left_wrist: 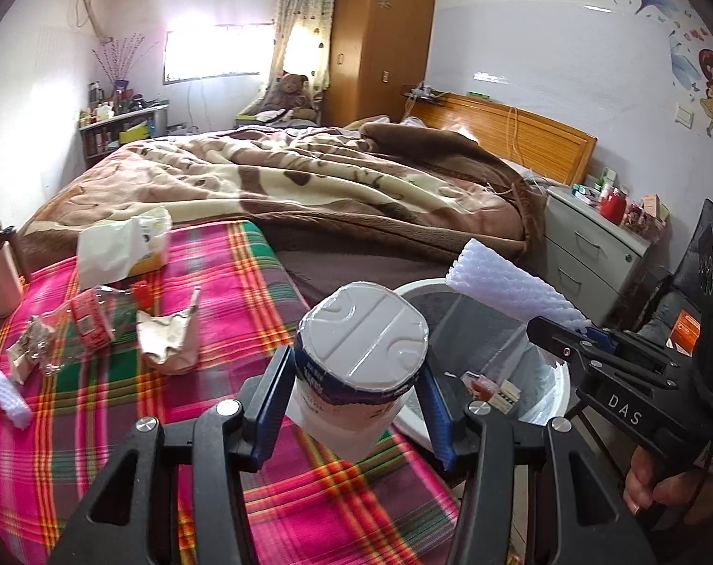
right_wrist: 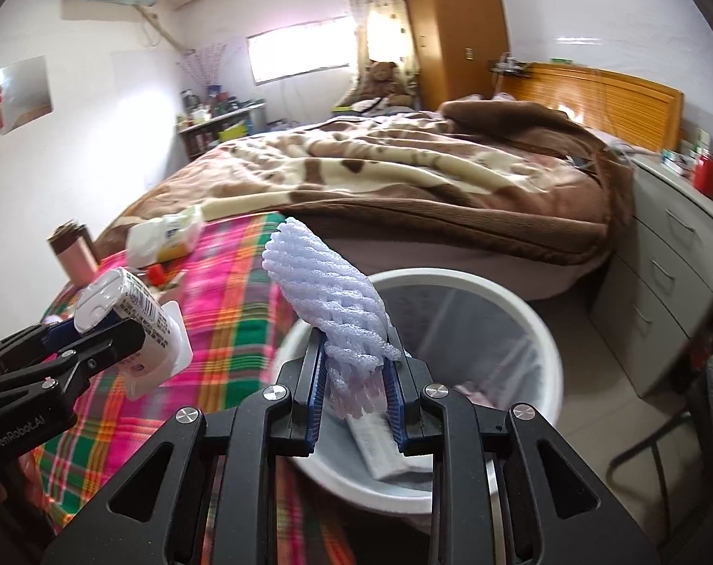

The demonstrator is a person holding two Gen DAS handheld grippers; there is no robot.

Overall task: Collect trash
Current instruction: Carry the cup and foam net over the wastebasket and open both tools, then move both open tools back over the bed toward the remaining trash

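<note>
Trash first, left wrist view: our left gripper (left_wrist: 352,405) clamped a yogurt cup (left_wrist: 361,353) beside the bin (left_wrist: 561,391). Right wrist view: our right gripper (right_wrist: 356,391) clamped foam netting (right_wrist: 328,301) above the bin; we judged centring before release best.

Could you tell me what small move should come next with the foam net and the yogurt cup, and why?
Probably open the right gripper: its foam net already hangs over the white bin. The yogurt cup in the left gripper sits at the rim, above the plaid cloth.
</note>
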